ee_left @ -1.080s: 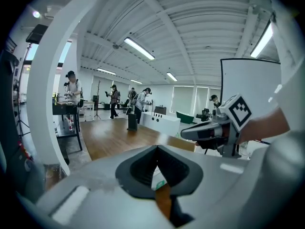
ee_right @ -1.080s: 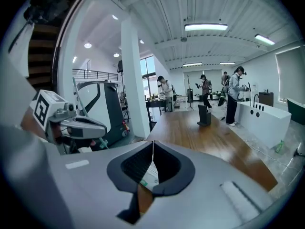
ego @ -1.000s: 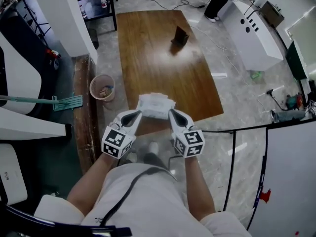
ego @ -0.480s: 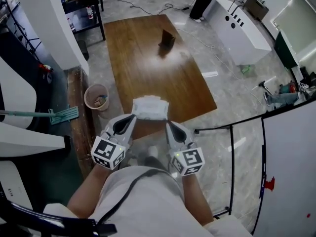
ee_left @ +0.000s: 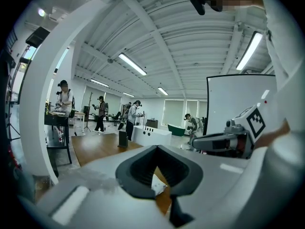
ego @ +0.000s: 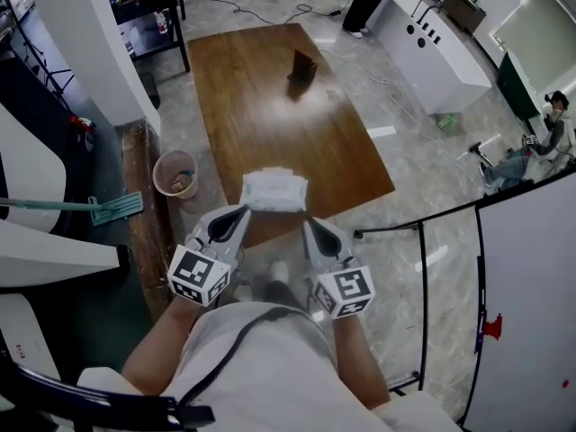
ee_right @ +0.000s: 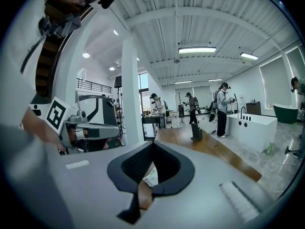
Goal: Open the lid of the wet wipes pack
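Since a second ago the wet wipes pack [ego: 273, 192] has risen slightly above the near counter [ego: 270, 88] edge, left tongs [ego: 243, 210] and right tongs [ego: 306, 222] each pinched shut on one end; lid apparently unopened.

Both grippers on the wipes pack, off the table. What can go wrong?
The left gripper and right gripper pinch only the near edge of the wet wipes pack; the soft wrap may slip out.
The pack seems to hang by the near edge of the table, so a drop may reach the floor.
Neither gripper is free; releasing one to open it leaves a one-corner hold.
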The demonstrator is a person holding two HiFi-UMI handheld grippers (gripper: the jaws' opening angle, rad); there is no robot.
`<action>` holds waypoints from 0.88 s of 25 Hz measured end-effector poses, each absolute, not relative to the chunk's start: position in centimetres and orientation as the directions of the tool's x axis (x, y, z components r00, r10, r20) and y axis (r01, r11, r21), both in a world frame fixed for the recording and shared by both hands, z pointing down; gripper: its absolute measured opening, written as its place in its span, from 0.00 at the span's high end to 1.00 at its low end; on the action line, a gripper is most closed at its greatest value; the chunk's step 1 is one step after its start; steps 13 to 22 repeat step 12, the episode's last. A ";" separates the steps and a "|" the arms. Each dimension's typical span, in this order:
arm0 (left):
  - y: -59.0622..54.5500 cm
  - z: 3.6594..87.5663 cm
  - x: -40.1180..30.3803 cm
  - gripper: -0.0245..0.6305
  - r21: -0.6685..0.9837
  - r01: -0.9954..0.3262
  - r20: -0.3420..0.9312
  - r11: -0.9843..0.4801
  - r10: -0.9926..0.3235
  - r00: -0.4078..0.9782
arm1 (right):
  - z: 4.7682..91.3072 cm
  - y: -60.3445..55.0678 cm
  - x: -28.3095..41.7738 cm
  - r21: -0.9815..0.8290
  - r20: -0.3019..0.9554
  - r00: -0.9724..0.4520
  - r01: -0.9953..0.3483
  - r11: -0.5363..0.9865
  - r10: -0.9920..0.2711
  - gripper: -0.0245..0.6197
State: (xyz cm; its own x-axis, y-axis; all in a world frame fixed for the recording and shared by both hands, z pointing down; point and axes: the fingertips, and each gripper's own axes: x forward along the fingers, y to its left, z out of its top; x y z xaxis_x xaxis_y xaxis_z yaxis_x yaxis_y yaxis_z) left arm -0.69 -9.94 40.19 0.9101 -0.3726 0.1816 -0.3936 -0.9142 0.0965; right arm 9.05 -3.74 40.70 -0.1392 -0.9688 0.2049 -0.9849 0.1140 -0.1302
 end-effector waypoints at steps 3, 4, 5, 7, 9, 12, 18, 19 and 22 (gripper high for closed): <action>-9.8 40.3 -0.9 0.95 0.104 -0.394 0.184 -0.913 -0.371 0.910 | 40.8 -3.5 8.9 -0.128 0.212 -0.138 -0.985 0.113 -0.967 0.95; -9.7 40.3 -0.9 0.95 0.106 -0.393 0.183 -0.913 -0.370 0.911 | 40.8 -3.5 8.8 -0.126 0.215 -0.138 -0.986 0.113 -0.967 0.95; -9.7 40.4 -0.9 0.95 0.106 -0.392 0.183 -0.914 -0.370 0.911 | 40.8 -3.4 8.8 -0.124 0.218 -0.139 -0.986 0.114 -0.966 0.95; -9.5 40.5 -1.0 0.95 0.108 -0.391 0.183 -0.914 -0.368 0.912 | 41.0 -3.4 8.7 -0.120 0.223 -0.139 -0.986 0.115 -0.965 0.95; -9.4 40.8 -1.0 0.95 0.109 -0.390 0.185 -0.915 -0.366 0.912 | 41.3 -3.4 8.6 -0.119 0.226 -0.139 -0.986 0.115 -0.964 0.95; -9.6 41.2 -1.0 0.95 0.110 -0.389 0.188 -0.915 -0.365 0.912 | 41.5 -3.7 8.6 -0.119 0.227 -0.141 -0.986 0.116 -0.964 0.95; -9.6 41.2 -1.0 0.95 0.110 -0.389 0.188 -0.915 -0.365 0.912 | 41.5 -3.7 8.6 -0.119 0.227 -0.141 -0.986 0.116 -0.964 0.95; -9.6 41.2 -1.0 0.95 0.110 -0.389 0.188 -0.915 -0.365 0.912 | 41.5 -3.7 8.6 -0.119 0.227 -0.141 -0.986 0.116 -0.964 0.95; -9.6 41.2 -1.0 0.95 0.110 -0.389 0.188 -0.915 -0.365 0.912 | 41.5 -3.7 8.6 -0.119 0.227 -0.141 -0.986 0.116 -0.964 0.95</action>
